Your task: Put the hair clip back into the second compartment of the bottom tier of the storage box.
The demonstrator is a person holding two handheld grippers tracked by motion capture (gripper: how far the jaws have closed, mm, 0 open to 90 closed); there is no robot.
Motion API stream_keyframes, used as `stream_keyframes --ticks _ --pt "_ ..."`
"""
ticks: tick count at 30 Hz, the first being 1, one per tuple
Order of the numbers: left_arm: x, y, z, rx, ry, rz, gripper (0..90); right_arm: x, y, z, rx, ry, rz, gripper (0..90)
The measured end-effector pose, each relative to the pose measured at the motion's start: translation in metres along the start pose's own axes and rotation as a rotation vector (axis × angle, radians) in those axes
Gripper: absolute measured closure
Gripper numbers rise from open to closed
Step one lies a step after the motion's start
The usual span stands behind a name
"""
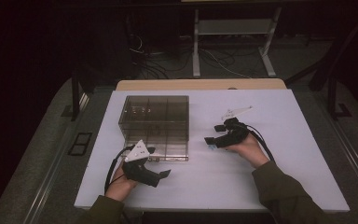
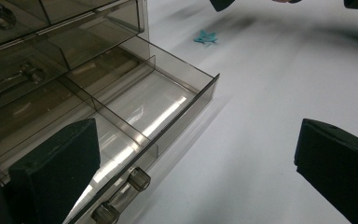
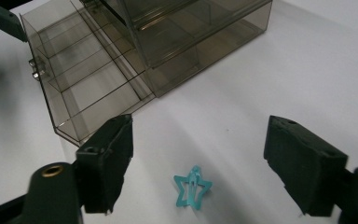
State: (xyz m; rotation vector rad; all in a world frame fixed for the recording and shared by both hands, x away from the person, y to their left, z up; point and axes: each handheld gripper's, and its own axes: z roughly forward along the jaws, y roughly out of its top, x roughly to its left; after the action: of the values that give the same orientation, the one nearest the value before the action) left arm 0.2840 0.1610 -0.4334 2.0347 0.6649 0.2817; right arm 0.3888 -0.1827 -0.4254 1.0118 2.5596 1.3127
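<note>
A white tabletop [image 1: 270, 154] is seen from above, with a smoked clear plastic drawer organizer [image 1: 154, 122] standing left of its middle. The bottom drawer [image 2: 158, 100] is pulled out toward the near edge and looks empty inside.

The thing to be picked up is a small teal star-shaped hair clip [image 3: 192, 188]. It lies flat on the bare tabletop, just right of the organizer and about midway between the far and near edges. In the right gripper view the clip is framed between the right gripper [image 3: 198, 161]'s two black jaws, slightly nearer the left one, with a gap on each side. The jaws stand fairly wide and nothing is pressed by the pads. The clip's clasp bar runs roughly along the line of sight, so a closing would probably meet the star's side points.

The right gripper is judged much the nearer. The left gripper [image 2: 196, 168] is held beside the drawer's front handle [image 2: 121, 198], jaws wide and empty.

In the left gripper view the clip [image 2: 206, 37] is seen far off. In the high view it is a faint speck at the right gripper's tips.
</note>
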Motion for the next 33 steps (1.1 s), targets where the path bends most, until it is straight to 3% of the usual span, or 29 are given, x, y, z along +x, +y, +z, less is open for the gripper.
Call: stream_keyframes --ticks 4,14,33 --pt "0.0 0.0 0.0 0.001 0.003 -0.002 0.0 -0.001 -0.001 0.0 0.018 0.001 -0.006 37.4" --pt "-0.001 0.0 0.001 -0.002 0.001 -0.007 0.0 -0.003 -0.005 0.005 0.076 0.009 -0.01 51.8" --pt "-0.001 0.001 0.0 0.002 -0.007 -0.019 0.0 -0.007 -0.01 0.01 0.124 0.009 -0.019 63.8"
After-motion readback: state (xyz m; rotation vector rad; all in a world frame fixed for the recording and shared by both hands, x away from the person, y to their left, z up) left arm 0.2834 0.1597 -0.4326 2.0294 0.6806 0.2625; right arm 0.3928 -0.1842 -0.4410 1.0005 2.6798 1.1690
